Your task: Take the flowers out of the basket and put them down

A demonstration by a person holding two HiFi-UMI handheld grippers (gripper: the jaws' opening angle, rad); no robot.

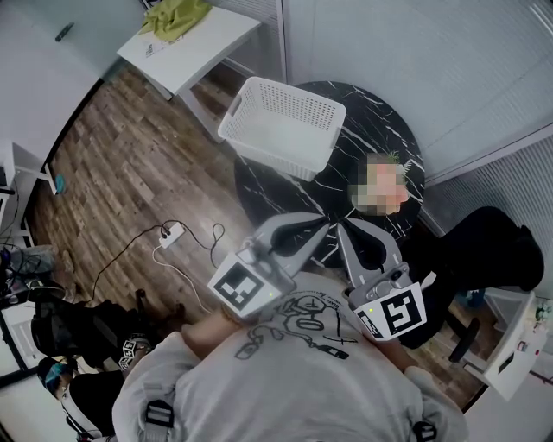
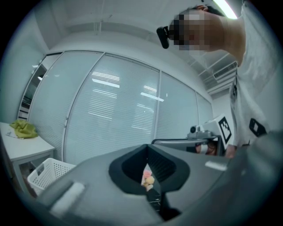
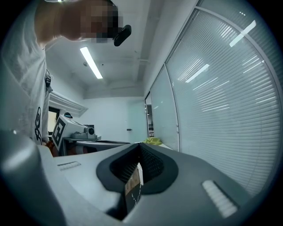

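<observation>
The white plastic basket (image 1: 285, 125) stands on the far left of the round black marble table (image 1: 380, 112); I see nothing inside it. It also shows low at the left in the left gripper view (image 2: 46, 174). The flowers (image 1: 394, 159) lie on the table right of the basket, mostly under a mosaic patch; pink and yellow blooms (image 2: 148, 179) peek past the left jaws. My left gripper (image 1: 329, 222) and right gripper (image 1: 342, 224) hover side by side over the table's near edge. Both are shut and hold nothing, their tips almost meeting.
A white desk (image 1: 203, 39) with a green cloth (image 1: 177, 15) stands behind the basket. A power strip and cable (image 1: 170, 233) lie on the wooden floor at left. A black chair (image 1: 484, 250) sits right of the table. Glass walls with blinds close off the far side.
</observation>
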